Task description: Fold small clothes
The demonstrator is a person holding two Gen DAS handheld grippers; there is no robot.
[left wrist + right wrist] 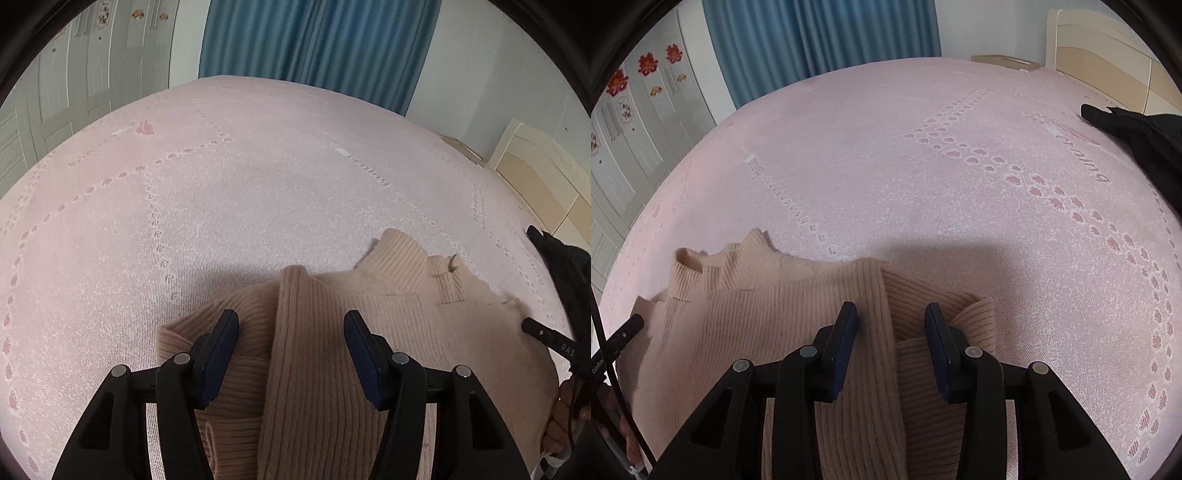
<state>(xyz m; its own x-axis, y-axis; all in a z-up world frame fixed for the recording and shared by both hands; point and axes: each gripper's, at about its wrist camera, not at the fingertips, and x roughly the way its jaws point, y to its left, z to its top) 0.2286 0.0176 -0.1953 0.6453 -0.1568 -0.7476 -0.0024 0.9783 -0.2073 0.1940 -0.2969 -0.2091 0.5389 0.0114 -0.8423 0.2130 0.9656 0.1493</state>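
Left wrist view: sweater (332, 350) collar points away, both tongs (291, 321) (891, 314) parted above it, gripping nothing.

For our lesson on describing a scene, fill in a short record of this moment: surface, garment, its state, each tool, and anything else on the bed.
surface: pink bedspread
garment: beige ribbed sweater, collar away from the tools
state: partly folded, both sleeves laid inward
left tool: open above the sweater, holding nothing
right tool: open above the sweater, holding nothing
other: black cloth at the bed's edge
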